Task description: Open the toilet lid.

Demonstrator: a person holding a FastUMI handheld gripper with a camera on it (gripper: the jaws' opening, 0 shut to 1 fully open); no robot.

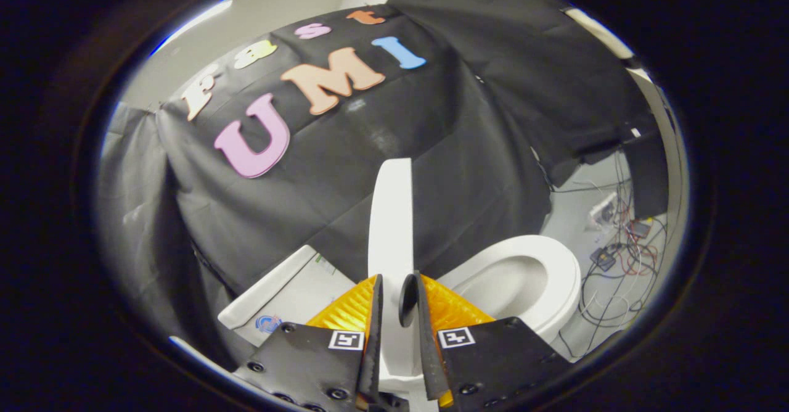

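The white toilet lid point(391, 214) stands raised on edge, seen edge-on, and runs from between my fingers up toward the black cloth wall. My gripper point(397, 295) is shut on the lid's rim, one finger pressing each face. To the right of the lid lies the white toilet seat point(558, 288) around the open bowl point(502, 285). To the left of the lid is the white tank top point(280, 288).
Black cloth point(320, 190) hangs close behind the toilet. A tangle of cables and small electronics point(619, 255) lies on the pale floor to the right of the bowl. A dark box point(647, 177) stands beyond the cables.
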